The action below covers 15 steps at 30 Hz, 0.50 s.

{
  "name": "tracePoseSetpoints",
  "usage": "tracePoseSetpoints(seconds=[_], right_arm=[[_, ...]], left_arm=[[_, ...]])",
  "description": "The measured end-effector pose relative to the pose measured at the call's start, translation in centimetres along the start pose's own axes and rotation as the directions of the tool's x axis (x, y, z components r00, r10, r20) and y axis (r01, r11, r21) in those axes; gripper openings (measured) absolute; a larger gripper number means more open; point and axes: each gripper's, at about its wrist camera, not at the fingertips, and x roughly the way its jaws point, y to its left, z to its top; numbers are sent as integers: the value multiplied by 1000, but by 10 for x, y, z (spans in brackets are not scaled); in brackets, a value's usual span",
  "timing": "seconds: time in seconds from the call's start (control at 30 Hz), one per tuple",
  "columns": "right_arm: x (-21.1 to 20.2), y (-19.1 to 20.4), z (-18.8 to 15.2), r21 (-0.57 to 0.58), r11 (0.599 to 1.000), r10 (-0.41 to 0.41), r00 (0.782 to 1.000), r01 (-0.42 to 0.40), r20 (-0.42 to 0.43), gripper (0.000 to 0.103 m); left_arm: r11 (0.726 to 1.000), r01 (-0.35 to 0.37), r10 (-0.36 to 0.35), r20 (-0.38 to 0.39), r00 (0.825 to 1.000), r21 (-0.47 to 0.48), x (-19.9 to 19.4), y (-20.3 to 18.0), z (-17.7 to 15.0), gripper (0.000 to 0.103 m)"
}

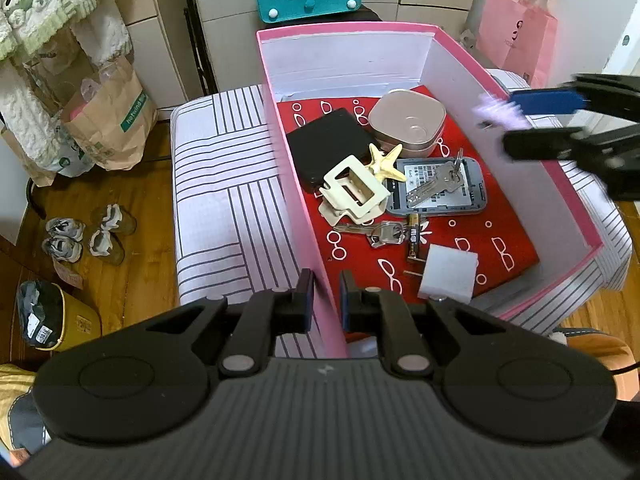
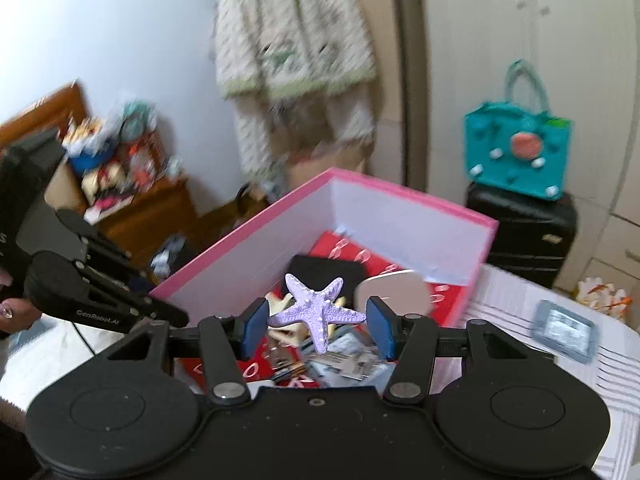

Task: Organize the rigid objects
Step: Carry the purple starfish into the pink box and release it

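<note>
The pink box (image 1: pixel 460 64) sits on the striped bed cover (image 1: pixel 224 184). My left gripper (image 1: pixel 326 300) is shut on the box's near left wall. Inside, on a red cloth (image 1: pixel 496 240), lie a yellow starfish (image 1: pixel 384 162), a cream hair claw (image 1: pixel 354 190), keys (image 1: pixel 380 234), a grey device (image 1: pixel 440 192), a beige container (image 1: pixel 408 120), a black wallet (image 1: pixel 328 144) and a white block (image 1: pixel 450 276). My right gripper (image 2: pixel 318 326) hovers over the box (image 2: pixel 400 208), shut on a purple starfish (image 2: pixel 316 314). In the left wrist view the right gripper (image 1: pixel 516 124) is above the right wall.
A second grey device (image 2: pixel 564 332) lies on the bed outside the box. A teal bag (image 2: pixel 520 152) stands on a black suitcase (image 2: pixel 524 240) behind the box. A pink paper bag (image 1: pixel 516 36), a brown paper bag (image 1: pixel 108 120) and shoes (image 1: pixel 84 236) stand on the floor.
</note>
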Motion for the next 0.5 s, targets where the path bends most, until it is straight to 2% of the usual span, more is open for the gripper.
tracePoseSetpoints(seconds=[0.1, 0.23, 0.4, 0.5], right_arm=[[30, -4, 19, -9, 999, 34, 996, -35, -82, 59], [82, -17, 44, 38, 996, 84, 978, -78, -191, 59], [127, -11, 56, -57, 998, 19, 965, -35, -261, 59], [144, -1, 57, -146, 989, -69, 961, 31, -268, 59]], left_arm=[[1000, -3, 3, 4, 1000, 5, 0, 0, 0, 12], [1000, -3, 3, 6, 1000, 14, 0, 0, -1, 12], [1000, 12, -12, -6, 1000, 17, 0, 0, 2, 13], [1000, 26, -26, -14, 1000, 11, 1, 2, 3, 13]])
